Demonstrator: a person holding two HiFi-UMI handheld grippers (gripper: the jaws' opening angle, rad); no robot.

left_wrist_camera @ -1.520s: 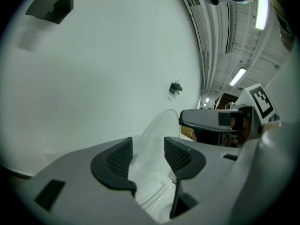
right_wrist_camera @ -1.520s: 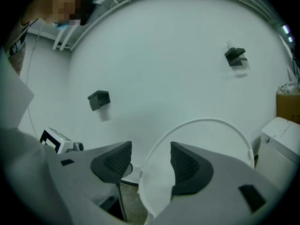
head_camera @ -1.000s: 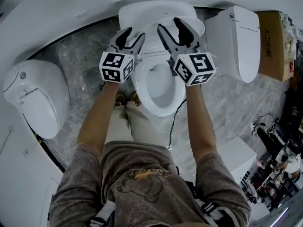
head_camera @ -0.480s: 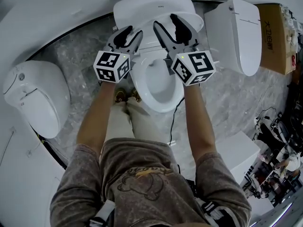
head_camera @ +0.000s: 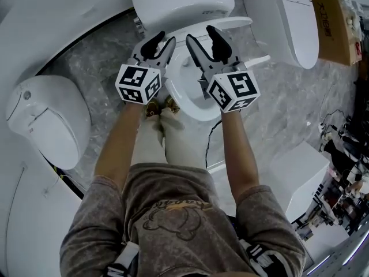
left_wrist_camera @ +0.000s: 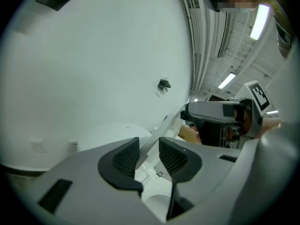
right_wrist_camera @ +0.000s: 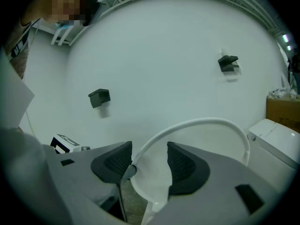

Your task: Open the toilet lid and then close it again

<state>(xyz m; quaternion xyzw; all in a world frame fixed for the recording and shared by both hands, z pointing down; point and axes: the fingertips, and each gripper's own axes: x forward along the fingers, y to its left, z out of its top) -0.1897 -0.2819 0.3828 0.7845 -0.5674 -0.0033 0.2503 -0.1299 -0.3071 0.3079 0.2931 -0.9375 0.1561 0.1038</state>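
The white toilet (head_camera: 190,94) stands at the top middle of the head view, its tank (head_camera: 184,4) behind. Its lid (head_camera: 239,23) hangs part way down, tilted over the bowl. My left gripper (head_camera: 164,40) is at the lid's left edge. In the left gripper view its jaws (left_wrist_camera: 149,149) have just been closing, and the thin lid edge (left_wrist_camera: 157,132) runs up between the pads without a clear squeeze. My right gripper (head_camera: 202,34) straddles the front rim. In the right gripper view the lid rim (right_wrist_camera: 206,122) arcs between the wide-set jaws (right_wrist_camera: 149,156), close to the left pad.
Another white toilet (head_camera: 46,120) sits on the floor at the left, a third (head_camera: 288,22) at the right beside a cardboard box (head_camera: 331,16). A white block (head_camera: 300,178) and cluttered gear lie lower right. The person's shoes (head_camera: 158,105) stand right before the bowl.
The lid has come away from the tank and tipped forward over the bowl, with both grippers moving along with it. The left jaws stand narrower than before.
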